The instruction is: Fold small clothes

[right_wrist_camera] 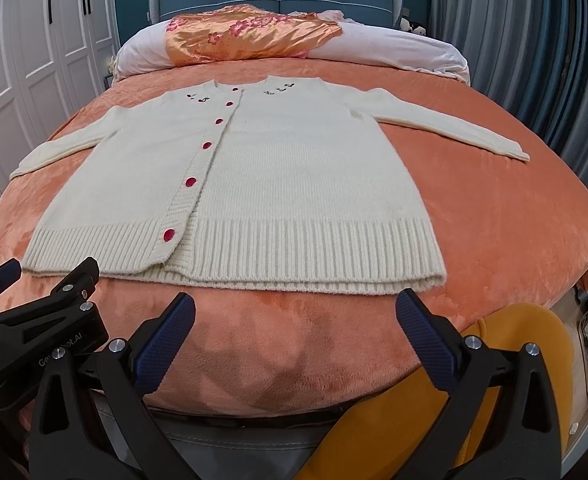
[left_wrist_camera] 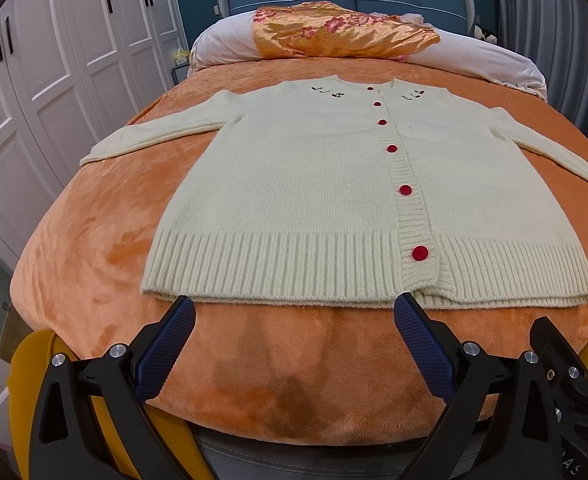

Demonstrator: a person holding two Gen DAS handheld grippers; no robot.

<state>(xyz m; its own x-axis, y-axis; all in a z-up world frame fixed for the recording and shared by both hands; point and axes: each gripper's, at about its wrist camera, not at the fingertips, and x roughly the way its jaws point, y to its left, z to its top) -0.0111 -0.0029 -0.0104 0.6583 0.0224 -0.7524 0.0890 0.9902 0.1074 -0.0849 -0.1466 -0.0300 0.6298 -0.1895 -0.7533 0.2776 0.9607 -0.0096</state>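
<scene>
2 open grippers, left [left_wrist_camera: 294, 316], right [right_wrist_camera: 296, 314], cardigan [left_wrist_camera: 314, 184] just beyond

Black gripper [left_wrist_camera: 294, 312] frames, blue textured pads [left_wrist_camera: 166, 352], silver screws.

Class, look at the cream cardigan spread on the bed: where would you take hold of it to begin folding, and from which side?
Grip the cardigan at a sleeve cuff, coming in from the bed's outer side. Both sleeves lie flat, stretched straight outward, so each cuff is a free end, probably easy to pinch and carry across the buttoned front. Both hand-held grippers, left and right, are open near the hem.
</scene>
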